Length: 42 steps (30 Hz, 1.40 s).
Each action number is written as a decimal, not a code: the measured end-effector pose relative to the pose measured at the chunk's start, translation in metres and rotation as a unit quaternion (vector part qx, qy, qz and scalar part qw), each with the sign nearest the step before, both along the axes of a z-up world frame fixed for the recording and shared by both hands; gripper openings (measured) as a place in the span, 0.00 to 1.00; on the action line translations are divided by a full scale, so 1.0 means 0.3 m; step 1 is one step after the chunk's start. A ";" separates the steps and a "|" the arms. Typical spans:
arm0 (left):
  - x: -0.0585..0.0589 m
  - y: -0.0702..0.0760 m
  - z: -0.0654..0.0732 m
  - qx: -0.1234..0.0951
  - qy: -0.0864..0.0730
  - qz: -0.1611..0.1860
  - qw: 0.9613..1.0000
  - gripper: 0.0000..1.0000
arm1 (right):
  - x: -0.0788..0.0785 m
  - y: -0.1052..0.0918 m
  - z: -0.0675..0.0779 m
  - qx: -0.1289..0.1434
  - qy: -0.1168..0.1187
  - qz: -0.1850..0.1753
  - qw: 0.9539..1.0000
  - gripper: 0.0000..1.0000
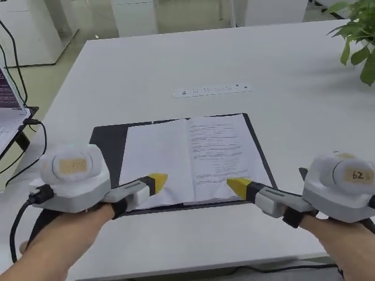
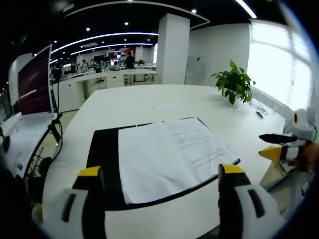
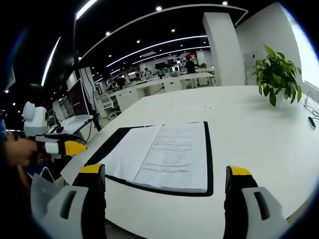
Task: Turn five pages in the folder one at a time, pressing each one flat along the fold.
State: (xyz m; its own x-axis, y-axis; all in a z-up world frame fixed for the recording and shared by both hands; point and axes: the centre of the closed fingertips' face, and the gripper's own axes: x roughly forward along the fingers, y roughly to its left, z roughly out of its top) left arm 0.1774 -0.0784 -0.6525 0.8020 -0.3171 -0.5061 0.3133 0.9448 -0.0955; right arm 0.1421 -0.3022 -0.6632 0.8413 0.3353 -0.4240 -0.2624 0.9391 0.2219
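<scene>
in the head view the folder lay open and flat on the white table, with a blank page on the left and a printed page on the right. the left gripper and the right gripper hovered at its near edge and seemed not to touch the paper.

in the left gripper view the jaws stood wide apart and empty, with the folder ahead of them.

in the right gripper view the jaws were also apart and held nothing.

no page was lifted. how many of the five turns were done, i could not tell. i judged that at least one turn, with its pressing along the fold, was left to do.
</scene>
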 end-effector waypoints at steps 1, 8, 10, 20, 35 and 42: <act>0.008 -0.032 -0.013 0.004 0.004 -0.010 1.000 0.94 | -0.002 0.002 -0.001 -0.001 0.001 0.004 1.000 1.00; 0.049 -0.177 -0.082 0.018 0.018 -0.053 0.998 0.88 | -0.008 0.002 -0.003 -0.007 0.001 0.018 1.000 1.00; 0.054 -0.214 -0.099 0.020 0.022 -0.062 0.998 0.87 | -0.009 -0.003 -0.005 -0.007 0.002 0.020 1.000 1.00; 0.079 -0.336 -0.179 0.031 0.039 -0.092 0.995 0.84 | -0.008 -0.062 -0.018 -0.006 0.007 0.014 1.000 0.99; 0.100 -0.511 -0.253 0.025 0.044 -0.123 0.991 0.75 | -0.005 -0.110 -0.028 0.004 0.009 0.010 1.000 0.99; 0.113 -0.588 -0.291 0.018 0.044 -0.137 0.989 0.70 | -0.005 -0.111 -0.034 0.003 0.010 0.016 1.000 0.98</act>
